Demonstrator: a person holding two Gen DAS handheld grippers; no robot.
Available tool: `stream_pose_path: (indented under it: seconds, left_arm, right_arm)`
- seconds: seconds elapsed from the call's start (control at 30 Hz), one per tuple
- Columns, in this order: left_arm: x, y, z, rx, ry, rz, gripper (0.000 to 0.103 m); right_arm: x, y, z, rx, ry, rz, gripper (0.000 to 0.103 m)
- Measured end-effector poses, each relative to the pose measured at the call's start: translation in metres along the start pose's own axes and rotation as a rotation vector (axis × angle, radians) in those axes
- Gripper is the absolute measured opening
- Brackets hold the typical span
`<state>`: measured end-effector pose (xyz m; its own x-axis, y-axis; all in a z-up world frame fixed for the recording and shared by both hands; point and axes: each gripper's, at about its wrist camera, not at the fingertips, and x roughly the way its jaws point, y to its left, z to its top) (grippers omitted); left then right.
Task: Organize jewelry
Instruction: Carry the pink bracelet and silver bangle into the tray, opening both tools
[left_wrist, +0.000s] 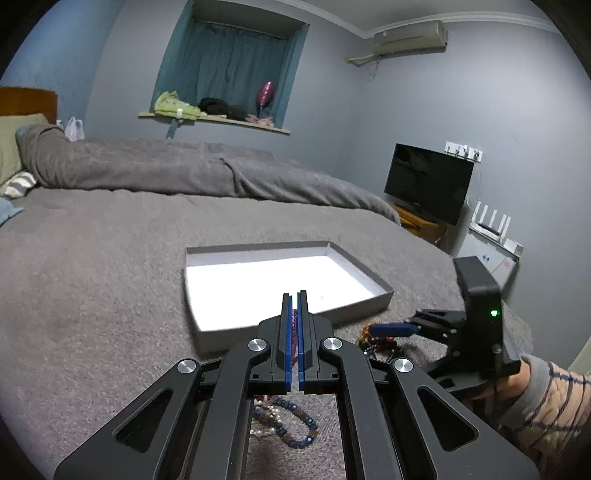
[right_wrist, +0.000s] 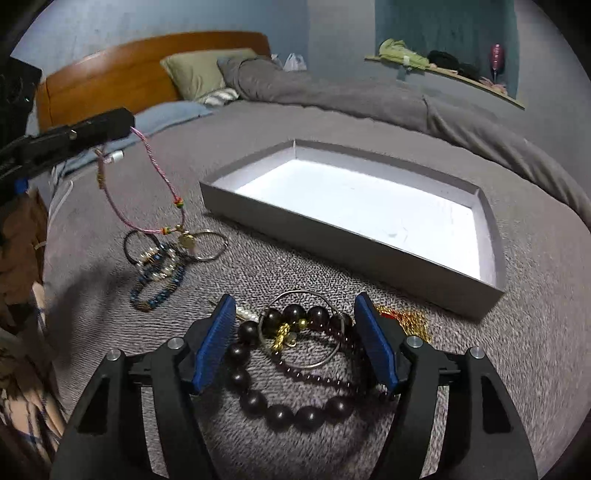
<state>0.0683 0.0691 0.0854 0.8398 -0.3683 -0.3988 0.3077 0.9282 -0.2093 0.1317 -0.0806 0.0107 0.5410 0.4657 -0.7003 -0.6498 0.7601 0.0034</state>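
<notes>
Holding a pink cord bracelet (right_wrist: 147, 192) pinched in our left gripper (left_wrist: 294, 295), we see it dangle over a small bracelet pile (right_wrist: 162, 266) on the bed (right_wrist: 110, 332). Farther right, our right gripper (right_wrist: 295, 306) stands wide around a dark bead bracelet (right_wrist: 280, 410), beside the empty grey tray (right_wrist: 347, 254).

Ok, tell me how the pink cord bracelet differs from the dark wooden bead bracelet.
The pink cord bracelet is a thin braided string; the dark wooden bead bracelet is chunky round beads. The cord one hangs in the air from the shut left claw; the bead one lies on the grey blanket between the open right claw's fingers. Neither is in the box.
</notes>
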Motion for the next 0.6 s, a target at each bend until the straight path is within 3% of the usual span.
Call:
stream_pose_path:
  seconds: [0.1,0.13,0.17,0.23,0.3,0.6]
  left_arm:
    - [0.001,0.001,-0.002,-0.003,0.003,0.001,0.003]
    - [0.001,0.002,-0.003,-0.004,0.004,0.002,0.003]
    - [0.002,0.002,-0.003,-0.006,0.004,0.003,0.003]
    - [0.003,0.004,-0.003,-0.010,0.006,0.007,0.003]
    - [0.004,0.005,-0.003,-0.011,0.007,0.008,0.003]
    - [0.005,0.005,-0.003,-0.011,0.006,0.024,0.003]
  right_arm:
    - [0.008,-0.003,-0.002,-0.005,0.025,0.027,0.062]
    - [0.009,-0.003,-0.003,-0.006,0.023,0.030,0.057]
    - [0.008,-0.004,-0.004,-0.004,0.015,0.038,0.045]
    - [0.006,-0.008,-0.004,0.016,0.005,0.053,0.045]
    - [0.002,-0.009,-0.004,0.017,-0.015,0.077,0.013]
    - [-0.021,-0.017,-0.001,0.055,-0.084,0.032,0.008]
